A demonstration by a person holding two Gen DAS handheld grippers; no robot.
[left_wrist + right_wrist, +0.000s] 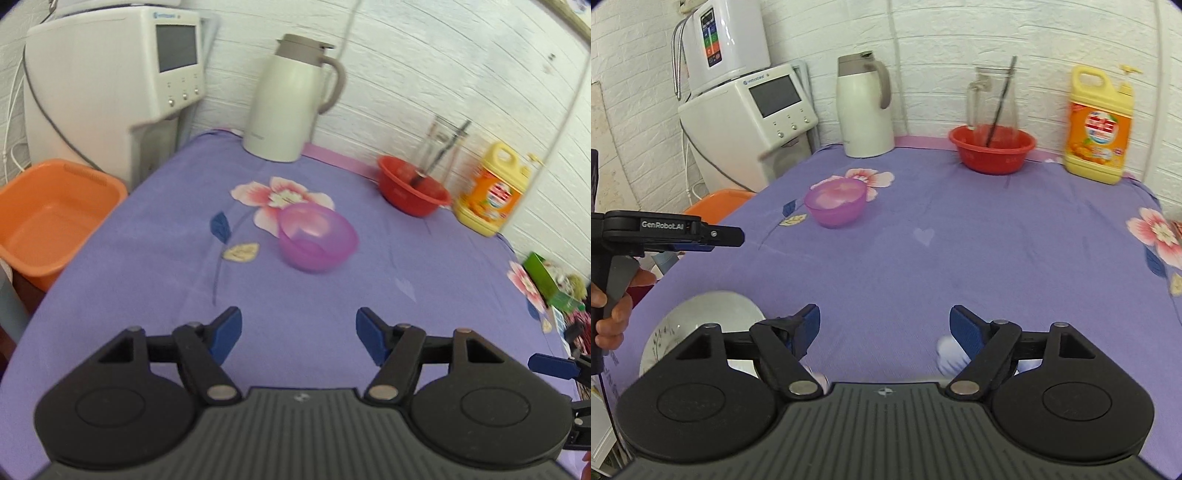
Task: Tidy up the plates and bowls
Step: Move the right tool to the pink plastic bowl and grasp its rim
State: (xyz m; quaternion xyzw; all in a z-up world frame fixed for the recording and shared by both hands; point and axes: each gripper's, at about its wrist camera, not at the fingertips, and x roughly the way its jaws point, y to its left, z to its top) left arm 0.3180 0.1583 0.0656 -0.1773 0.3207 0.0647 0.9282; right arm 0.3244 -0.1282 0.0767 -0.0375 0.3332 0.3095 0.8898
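Note:
A translucent purple bowl (317,238) stands upright on the purple flowered tablecloth (332,295), ahead of my left gripper (298,334), which is open and empty above the cloth. The bowl shows in the right wrist view (836,206) at the far left of the table. My right gripper (884,328) is open and empty near the front edge. A white plate (701,317) with a sprig pattern lies at the front left, partly hidden under my right gripper's body. The left gripper (701,238) shows from the side, above the table's left edge.
A red bowl (991,149) holding a glass jug (991,99) stands at the back by the wall. A white thermos jug (866,107) and a yellow detergent bottle (1099,125) stand there too. An orange basin (48,218) and a white appliance (110,81) stand left of the table.

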